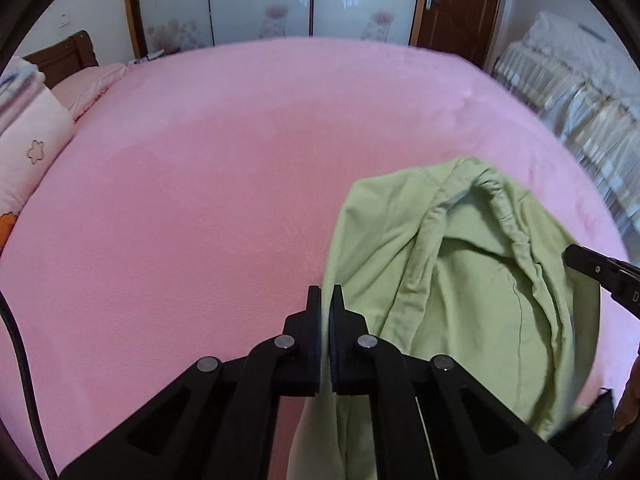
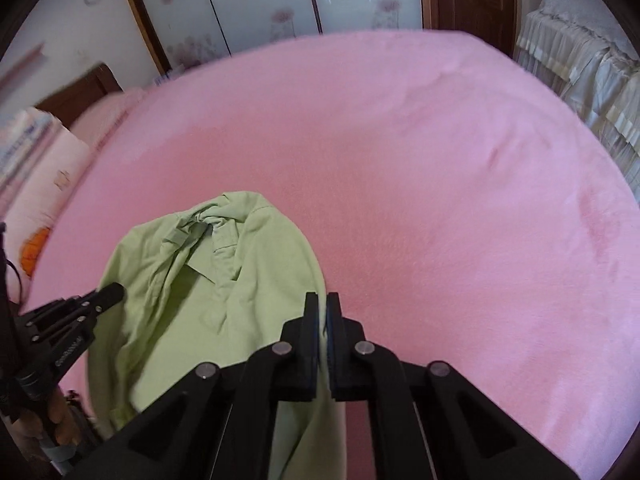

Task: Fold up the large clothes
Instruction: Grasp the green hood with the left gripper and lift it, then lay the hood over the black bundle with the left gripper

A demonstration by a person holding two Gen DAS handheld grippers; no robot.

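- My left gripper [image 1: 327, 300] has its two black fingers pressed together on one edge of the light green garment [image 1: 460, 280]; the cloth runs between the pads and hangs down below them
- My right gripper [image 2: 323, 308] is likewise clamped on the garment [image 2: 192, 280], with a thin fold of green fabric caught between its blue-lined pads
- The garment lies partly on the pink bed sheet [image 1: 220, 200], bunched at the near edge of the bed, its far end crumpled into a rounded heap with a collar or seam twisted at the top
- From my left camera the cloth spreads to the right of my fingers, and the tip of my right gripper [image 1: 600, 276] shows at the far right, touching the fabric's edge
- From my right camera the cloth spreads to the left, and my left gripper [image 2: 108, 294] comes in from the left side against the fabric
- The sheet [image 2: 440, 200] beyond the heap is smooth
- A pink pillow with a flower print [image 1: 32, 152] sits at the left end of the bed
- Sliding doors with a floral pattern [image 1: 260, 0] stand behind the bed, and a brown wooden door [image 1: 456, 4] is beside them
- Pale ruffled fabric [image 1: 580, 96] hangs to the right of the bed
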